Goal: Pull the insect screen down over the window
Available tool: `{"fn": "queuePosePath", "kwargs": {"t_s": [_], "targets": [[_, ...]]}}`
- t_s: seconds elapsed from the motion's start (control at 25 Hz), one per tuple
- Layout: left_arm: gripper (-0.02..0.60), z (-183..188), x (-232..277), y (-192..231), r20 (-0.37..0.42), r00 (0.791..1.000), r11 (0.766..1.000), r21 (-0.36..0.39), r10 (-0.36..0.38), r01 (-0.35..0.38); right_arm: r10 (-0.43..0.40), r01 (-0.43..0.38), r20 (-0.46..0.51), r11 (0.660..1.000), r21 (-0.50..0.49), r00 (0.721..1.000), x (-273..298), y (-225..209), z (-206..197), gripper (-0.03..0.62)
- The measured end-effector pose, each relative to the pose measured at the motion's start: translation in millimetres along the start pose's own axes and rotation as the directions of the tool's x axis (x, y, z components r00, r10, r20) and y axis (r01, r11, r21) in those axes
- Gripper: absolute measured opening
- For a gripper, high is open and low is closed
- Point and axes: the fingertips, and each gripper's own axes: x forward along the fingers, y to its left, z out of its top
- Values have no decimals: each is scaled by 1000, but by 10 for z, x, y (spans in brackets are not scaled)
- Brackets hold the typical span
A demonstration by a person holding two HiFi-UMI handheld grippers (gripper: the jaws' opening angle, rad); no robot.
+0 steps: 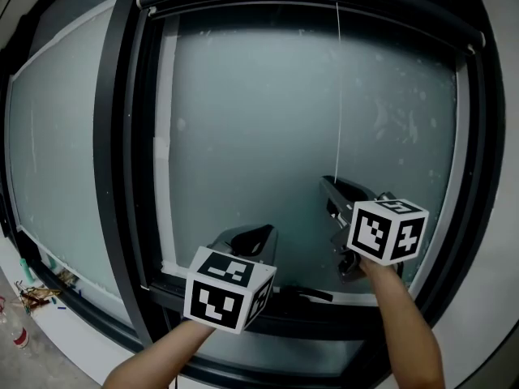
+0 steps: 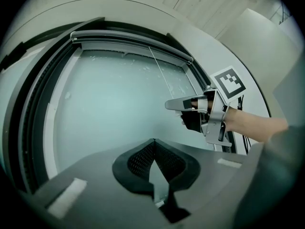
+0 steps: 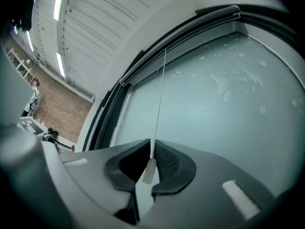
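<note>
the insect screen [image 1: 308, 5] sits rolled up in its dark housing along the top of the window [image 1: 243, 120], leaving the frosted pane uncovered. a thin pull cord [image 1: 338, 87] hangs straight down from that housing, right of the window's middle, to the right gripper [image 3: 152, 144], which is held in front of the window's lower right part. its fingers are pinched on the cord just above a small white end tab [image 3: 149, 171]. the left gripper [image 2: 154, 143] hovers low before the window's bottom edge, left of the other, fingers pressed together on nothing.
</note>
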Motion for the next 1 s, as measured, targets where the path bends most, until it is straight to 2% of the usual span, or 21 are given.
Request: {"fn": "queuePosePath", "kwargs": {"t_s": [0.12, 0.2, 0.24, 0.36, 0.52, 0.64, 0.68, 0.72, 0.88, 1.0], "targets": [[17, -10, 18, -30, -3, 1000, 1000, 4, -2, 2, 4, -4, 16, 1000, 10, 1000, -33, -22, 17, 35], [17, -11, 22, -31, -3, 1000, 1000, 5, -3, 3, 12, -12, 9, 1000, 8, 1000, -24, -10, 25, 79], [17, -11, 24, -27, -2, 1000, 1000, 3, -3, 3, 12, -12, 1, 1000, 5, 1000, -12, -3, 22, 81], [17, -36, 22, -34, -7, 1000, 1000, 0, -9, 9, -4, 3, -15, 1000, -18, 1000, 2, 3, 4, 28], [17, -85, 1, -2, -13, 1000, 1000, 14, -6, 7, 10, -10, 1, 1000, -14, 1000, -7, 59, 18, 35], [17, -99, -6, 14, -16, 1000, 1000, 11, -6, 7, 14, -14, 13, 1000, -11, 1000, -18, 81, 42, 69], [17, -97, -12, 14, -17, 1000, 1000, 12, -8, 8, 7, -7, 14, 1000, -14, 1000, -21, 78, 47, 61], [17, -94, -19, 14, -17, 1000, 1000, 12, -9, 9, 2, -2, 14, 1000, -16, 1000, -22, 77, 50, 23], [17, -120, -36, 25, -21, 1000, 1000, 13, -13, 13, 38, -38, 20, 999, 28, 999, -13, 123, 42, 9], [17, -153, -23, 36, -21, 1000, 1000, 11, -16, 16, 22, -22, -10, 1000, -2, 1000, 12, 99, -10, 9]]}}
